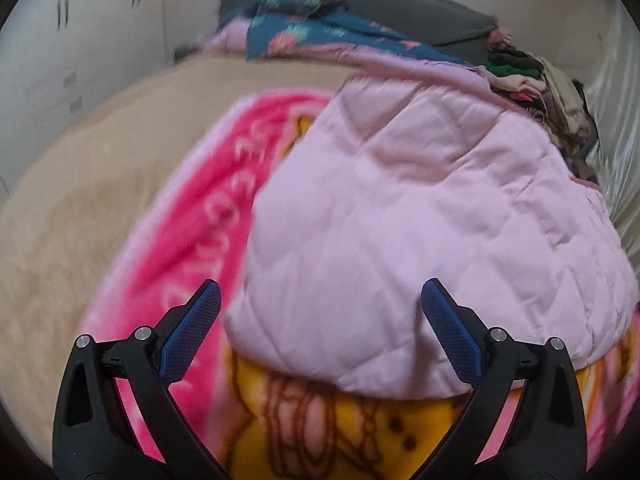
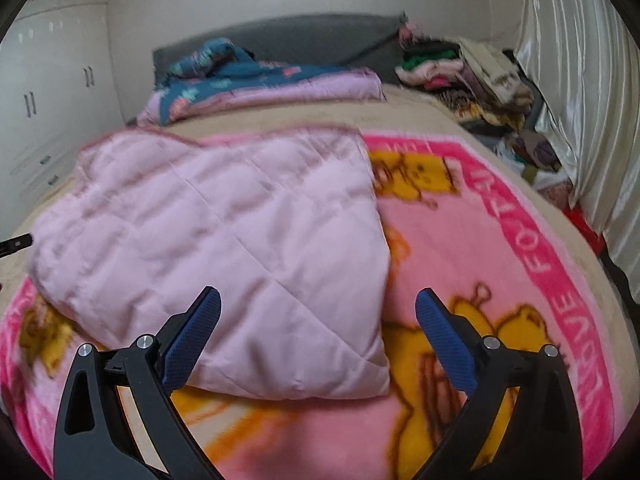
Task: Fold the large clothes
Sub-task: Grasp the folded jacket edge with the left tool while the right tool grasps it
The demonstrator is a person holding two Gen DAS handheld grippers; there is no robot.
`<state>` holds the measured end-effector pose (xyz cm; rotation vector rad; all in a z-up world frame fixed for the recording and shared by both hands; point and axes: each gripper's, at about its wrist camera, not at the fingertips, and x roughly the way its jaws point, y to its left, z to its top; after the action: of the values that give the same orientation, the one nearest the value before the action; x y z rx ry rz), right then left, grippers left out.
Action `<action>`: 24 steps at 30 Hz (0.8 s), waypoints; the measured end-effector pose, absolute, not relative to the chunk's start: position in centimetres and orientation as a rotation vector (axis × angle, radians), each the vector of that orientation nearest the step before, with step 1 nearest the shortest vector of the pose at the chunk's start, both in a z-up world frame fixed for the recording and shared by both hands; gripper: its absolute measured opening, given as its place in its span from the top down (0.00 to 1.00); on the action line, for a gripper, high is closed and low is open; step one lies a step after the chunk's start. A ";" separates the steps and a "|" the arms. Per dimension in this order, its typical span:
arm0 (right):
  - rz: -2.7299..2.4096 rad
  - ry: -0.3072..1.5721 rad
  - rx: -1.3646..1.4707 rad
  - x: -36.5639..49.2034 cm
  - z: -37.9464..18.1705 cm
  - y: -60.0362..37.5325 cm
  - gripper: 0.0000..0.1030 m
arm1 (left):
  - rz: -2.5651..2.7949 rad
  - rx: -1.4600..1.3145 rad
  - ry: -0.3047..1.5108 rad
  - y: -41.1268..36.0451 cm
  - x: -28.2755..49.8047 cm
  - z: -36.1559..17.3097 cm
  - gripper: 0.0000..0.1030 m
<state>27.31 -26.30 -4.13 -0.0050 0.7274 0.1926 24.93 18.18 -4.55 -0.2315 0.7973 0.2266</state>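
Black arms tipped with blue pads frame the bottom of each view: the left gripper (image 1: 320,300) and the right gripper (image 2: 318,308) both stand spread wide with nothing between their pads, hovering above the bed without touching cloth. Just under and ahead of them lies a pink cartoon blanket (image 2: 500,240), spread flat, its bright pink lettered border running away along the right gripper's right side and along the left gripper's left side. On top of it rests the folded pale pink quilt (image 1: 400,208) (image 2: 224,216), a stitched, puffy slab. From the left gripper, its rounded near edge sits right between and just beyond the pads, and the bulk stretches ahead and to the right. From the right gripper, its near right corner lies just ahead between the pads, its straight right edge runs away from the gripper, and the long side extends leftward. Open blanket lies to the right of that edge. Beyond the quilt a beige bedcover (image 1: 100,160) shows, then a teal flowered quilt (image 2: 224,76) bunched against the grey headboard (image 2: 304,36). At far right a pile of clothes (image 2: 472,76) crowds the bed's corner beside a pale curtain (image 2: 580,100); white cupboards (image 2: 48,80) stand far left.
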 end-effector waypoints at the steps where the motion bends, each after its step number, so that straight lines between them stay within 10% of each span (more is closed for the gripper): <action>1: 0.197 0.746 0.002 27.8 -4.8 -26.4 0.06 | 0.216 -0.274 0.809 18.8 24.8 -5.5 0.09; 5: 0.224 0.787 0.042 28.9 -6.9 -26.4 0.12 | 0.184 -0.331 0.794 19.5 24.9 -6.8 0.09; 8: 0.241 0.777 0.043 29.2 -7.2 -25.5 0.41 | 0.160 -0.337 0.775 19.3 25.3 -7.0 0.12; 12: 0.256 0.699 0.019 29.4 -4.9 -24.3 0.79 | 0.140 -0.299 0.779 18.3 26.7 -6.0 0.58; 24: 0.161 0.683 0.020 37.3 -2.5 -23.0 0.82 | 0.193 -0.167 0.801 17.7 33.6 -4.2 0.68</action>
<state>37.31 -23.00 -2.48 0.0203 0.6829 0.1614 33.55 17.67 -4.16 -0.1674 0.8014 0.1931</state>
